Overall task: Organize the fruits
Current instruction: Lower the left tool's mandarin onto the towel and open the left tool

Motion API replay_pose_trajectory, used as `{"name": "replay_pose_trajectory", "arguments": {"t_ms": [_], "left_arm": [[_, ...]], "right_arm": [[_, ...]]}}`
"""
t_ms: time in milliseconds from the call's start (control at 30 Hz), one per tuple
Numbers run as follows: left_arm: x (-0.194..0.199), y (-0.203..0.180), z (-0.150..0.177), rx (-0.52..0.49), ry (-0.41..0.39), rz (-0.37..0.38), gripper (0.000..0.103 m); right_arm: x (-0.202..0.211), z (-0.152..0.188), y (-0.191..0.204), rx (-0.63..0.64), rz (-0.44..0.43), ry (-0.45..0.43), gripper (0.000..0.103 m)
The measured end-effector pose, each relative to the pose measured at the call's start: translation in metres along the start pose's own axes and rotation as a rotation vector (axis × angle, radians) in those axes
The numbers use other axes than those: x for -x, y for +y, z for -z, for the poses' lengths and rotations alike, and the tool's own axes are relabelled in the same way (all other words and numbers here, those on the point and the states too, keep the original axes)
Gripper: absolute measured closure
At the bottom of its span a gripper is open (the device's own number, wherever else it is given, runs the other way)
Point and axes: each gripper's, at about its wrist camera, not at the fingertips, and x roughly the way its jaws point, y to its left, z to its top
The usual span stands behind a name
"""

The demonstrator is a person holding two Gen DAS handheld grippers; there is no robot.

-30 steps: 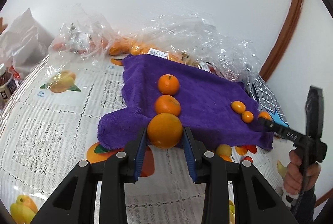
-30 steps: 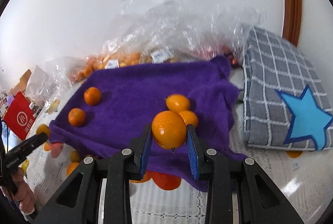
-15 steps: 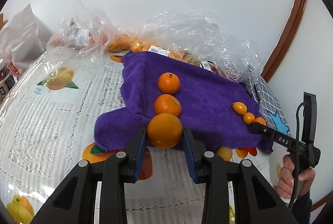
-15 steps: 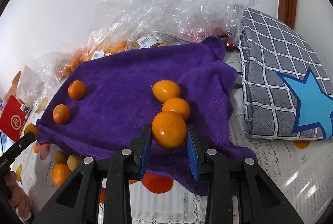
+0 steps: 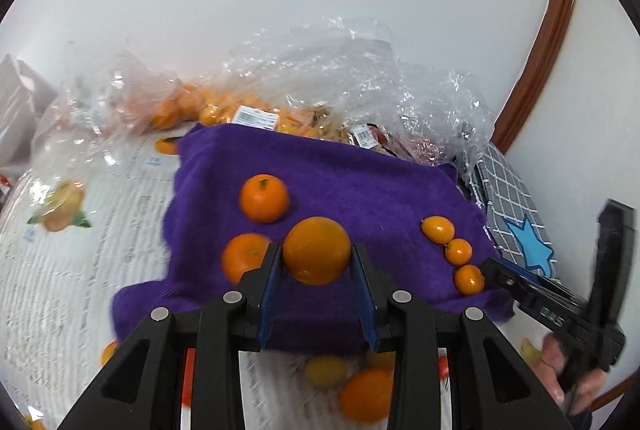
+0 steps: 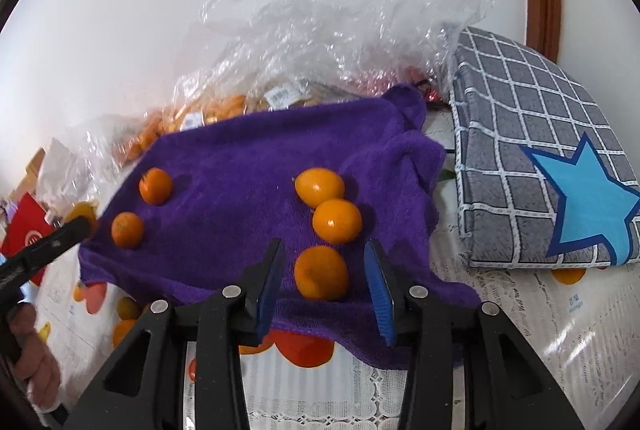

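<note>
right gripper [image 6: 322,276] jaws just opened, freeing kumquat [image 6: 321,273]; left gripper [image 5: 316,266] clamps orange [image 5: 316,250]

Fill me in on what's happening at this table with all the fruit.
A person with a gripper in each hand is lining up fruit on a purple towel. The left gripper is shut on a large orange, held over the towel near two tangerines. The right gripper has just been opening: the small orange fruit between its jaws now rests on the towel, third in a row with two others, and the pads no longer press on it.
</note>
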Motion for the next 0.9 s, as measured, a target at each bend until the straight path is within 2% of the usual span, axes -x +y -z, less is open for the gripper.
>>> {"name": "replay_pose_trajectory", "arguments": {"t_ms": [200,500,900], "left_arm": [[-0.023,-0.009,0.006,0.019,0.052,0.0,0.07],[-0.035,-0.02,0.015,-0.051,0.11,-0.011,0.07],[-0.036,-0.028,0.019,-0.127,0.095,-0.065,0.07]], "right_arm": [[0.009,-0.005,-0.01,-0.044,0.002,-0.027,0.062],[0.015,-0.007,-0.019,-0.086,0.006,-0.047,0.062],[0.014,-0.004,-0.013,-0.049,0.057,-0.056,0.062]]}}
